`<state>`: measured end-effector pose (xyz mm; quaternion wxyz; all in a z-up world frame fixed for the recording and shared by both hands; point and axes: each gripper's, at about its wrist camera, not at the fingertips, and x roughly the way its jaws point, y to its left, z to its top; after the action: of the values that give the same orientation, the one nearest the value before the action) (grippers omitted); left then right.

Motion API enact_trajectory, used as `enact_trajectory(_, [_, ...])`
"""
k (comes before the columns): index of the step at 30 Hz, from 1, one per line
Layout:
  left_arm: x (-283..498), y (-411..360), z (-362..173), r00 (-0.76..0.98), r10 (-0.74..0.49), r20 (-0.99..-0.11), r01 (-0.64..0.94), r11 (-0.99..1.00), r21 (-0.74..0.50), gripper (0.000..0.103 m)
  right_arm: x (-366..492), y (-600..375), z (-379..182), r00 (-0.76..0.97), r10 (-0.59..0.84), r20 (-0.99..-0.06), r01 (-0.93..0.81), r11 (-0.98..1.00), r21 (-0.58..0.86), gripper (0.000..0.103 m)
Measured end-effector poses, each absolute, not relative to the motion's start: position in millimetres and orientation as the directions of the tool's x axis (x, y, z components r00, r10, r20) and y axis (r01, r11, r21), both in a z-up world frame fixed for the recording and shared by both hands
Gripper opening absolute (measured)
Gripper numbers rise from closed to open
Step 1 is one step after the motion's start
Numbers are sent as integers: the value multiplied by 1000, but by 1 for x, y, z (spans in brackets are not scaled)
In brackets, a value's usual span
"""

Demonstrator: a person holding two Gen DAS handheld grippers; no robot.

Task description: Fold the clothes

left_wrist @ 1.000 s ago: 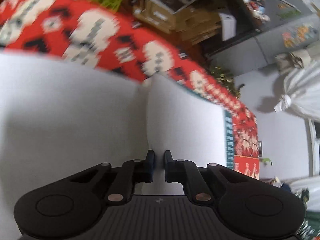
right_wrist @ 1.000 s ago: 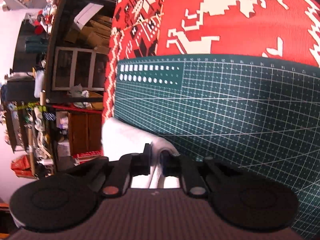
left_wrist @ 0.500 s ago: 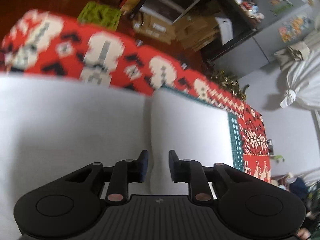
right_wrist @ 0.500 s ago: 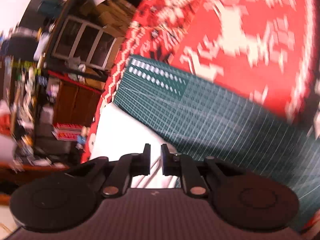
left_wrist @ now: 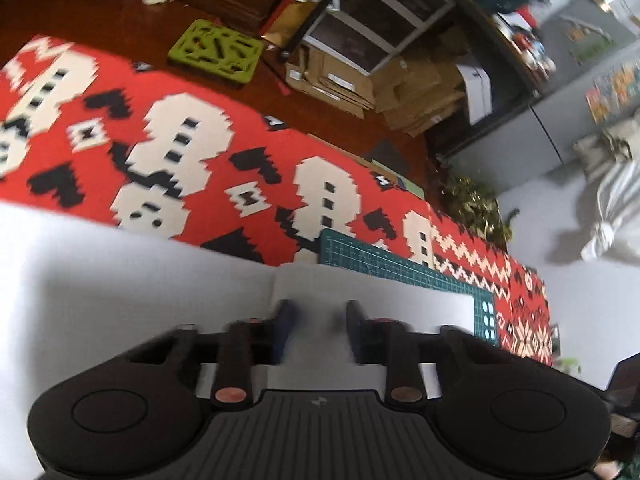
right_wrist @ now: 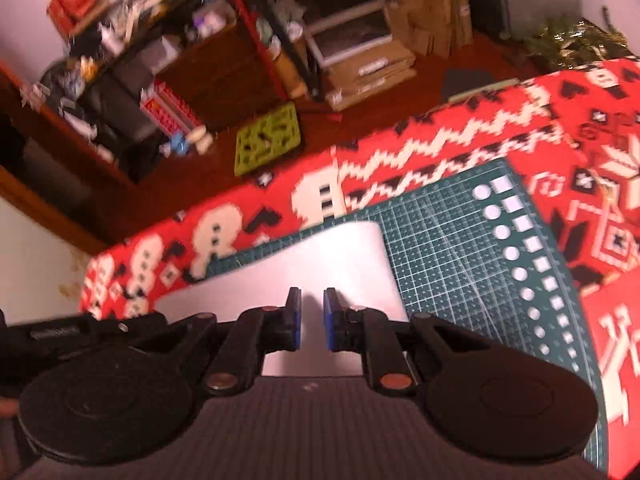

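Note:
A white garment (left_wrist: pixel 140 288) lies flat on the table with a fold seam running up its middle. It also shows in the right wrist view (right_wrist: pixel 320 264) as a white panel on the green cutting mat (right_wrist: pixel 460 264). My left gripper (left_wrist: pixel 318 322) is open just above the cloth, with nothing between its fingers. My right gripper (right_wrist: pixel 313 318) is open with a narrow gap and hovers over the garment's edge, holding nothing.
A red patterned tablecloth (left_wrist: pixel 192 152) covers the table under the mat (left_wrist: pixel 400 268). Beyond the table edge are a wooden floor, a green tray (right_wrist: pixel 268 138), cardboard boxes (left_wrist: pixel 400 84) and shelves (right_wrist: pixel 332 12). The left gripper's body (right_wrist: pixel 60 334) shows at the right wrist view's left edge.
Both grippers have opened and let go of the white garment. Both have lifted and tilted back, so more of the room shows. The cloth now lies flat.

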<state>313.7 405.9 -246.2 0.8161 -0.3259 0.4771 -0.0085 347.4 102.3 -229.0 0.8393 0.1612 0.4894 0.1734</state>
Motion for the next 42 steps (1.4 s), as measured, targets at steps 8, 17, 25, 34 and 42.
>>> enact_trajectory(8, [304,418,-238,548,-232,-803,-422,752,-506,0,361,95,-246,427,481,-766,-131,871,474,11])
enact_trajectory(17, [316,402,-235,551,-273,-789,-313,808,-499,37,363,102,-237,457,442,-772,-228,897,379,14])
enact_trajectory(25, [315,390,-236,536,-167,-828,-283,888,-363,32,368,95,-250,452,466,-760,-232,885,404,4])
enact_trajectory(34, [282,343,-213,523,-273,-807,-66,931,-358,13,316,102,-213,429,447,-785,-372,879,298,14])
enact_trajectory(42, [252,357,-246,464,-299,-834,-170,894,-415,3,269,60,-244,319,420,-850,-215,905,367,3])
